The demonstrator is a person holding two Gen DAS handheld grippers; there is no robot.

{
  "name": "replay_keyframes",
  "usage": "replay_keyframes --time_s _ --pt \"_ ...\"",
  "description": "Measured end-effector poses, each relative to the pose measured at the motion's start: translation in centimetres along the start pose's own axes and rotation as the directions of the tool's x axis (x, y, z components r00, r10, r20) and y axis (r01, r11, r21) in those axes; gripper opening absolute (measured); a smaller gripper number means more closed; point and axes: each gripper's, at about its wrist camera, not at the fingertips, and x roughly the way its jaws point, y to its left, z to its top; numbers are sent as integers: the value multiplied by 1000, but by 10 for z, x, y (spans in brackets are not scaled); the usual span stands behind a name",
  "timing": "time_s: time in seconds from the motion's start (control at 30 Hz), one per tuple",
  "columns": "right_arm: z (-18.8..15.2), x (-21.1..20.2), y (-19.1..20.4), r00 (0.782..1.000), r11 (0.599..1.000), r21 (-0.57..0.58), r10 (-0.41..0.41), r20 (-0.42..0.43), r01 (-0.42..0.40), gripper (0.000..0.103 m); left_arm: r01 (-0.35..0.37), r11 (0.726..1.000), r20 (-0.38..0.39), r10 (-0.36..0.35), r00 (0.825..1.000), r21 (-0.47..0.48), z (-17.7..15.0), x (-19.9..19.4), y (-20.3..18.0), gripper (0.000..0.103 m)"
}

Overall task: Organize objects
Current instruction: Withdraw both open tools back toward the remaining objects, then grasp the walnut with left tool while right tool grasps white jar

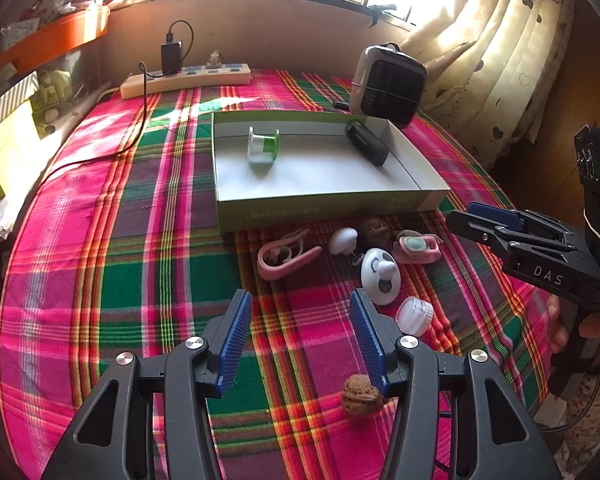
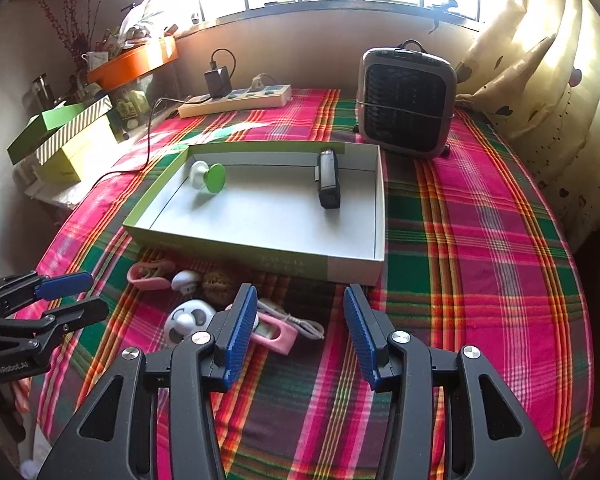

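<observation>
Left wrist view: the left gripper [image 1: 300,336] gapes wide, holding nothing; a walnut [image 1: 362,398] lies at lower centre touching its right finger, hard, light and apt to roll, best pinched across its middle

Right wrist view: the right gripper [image 2: 300,332] is wide open and empty below the box [image 2: 340,268]

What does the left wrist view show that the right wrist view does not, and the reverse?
Only the left wrist view shows the near walnut beside the open left gripper and the clear jar. Only the right wrist view shows the white cable by the pink case. Both show the box with the spool and black device inside, and the open right gripper.
</observation>
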Motion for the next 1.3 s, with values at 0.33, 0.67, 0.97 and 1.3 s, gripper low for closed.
replay_keyframes --time_s 0.33,0.67,0.97,1.3 --pt "-31 -7 17 998 997 -36 65 -16 -65 47 82 997 -24 -82 996 1 -24 -5 -6 50" --pt "-51 -6 32 993 990 -78 114 -43 -117 47 138 989 -48 -135 990 57 -36 -5 -18 50" --pt "-55 -2 38 989 986 -91 138 -60 -143 47 117 991 -97 -110 989 69 -43 6 -22 50" --pt "-57 0 44 984 979 -108 163 -75 -171 47 97 993 -93 -91 992 71 -42 9 -18 47"
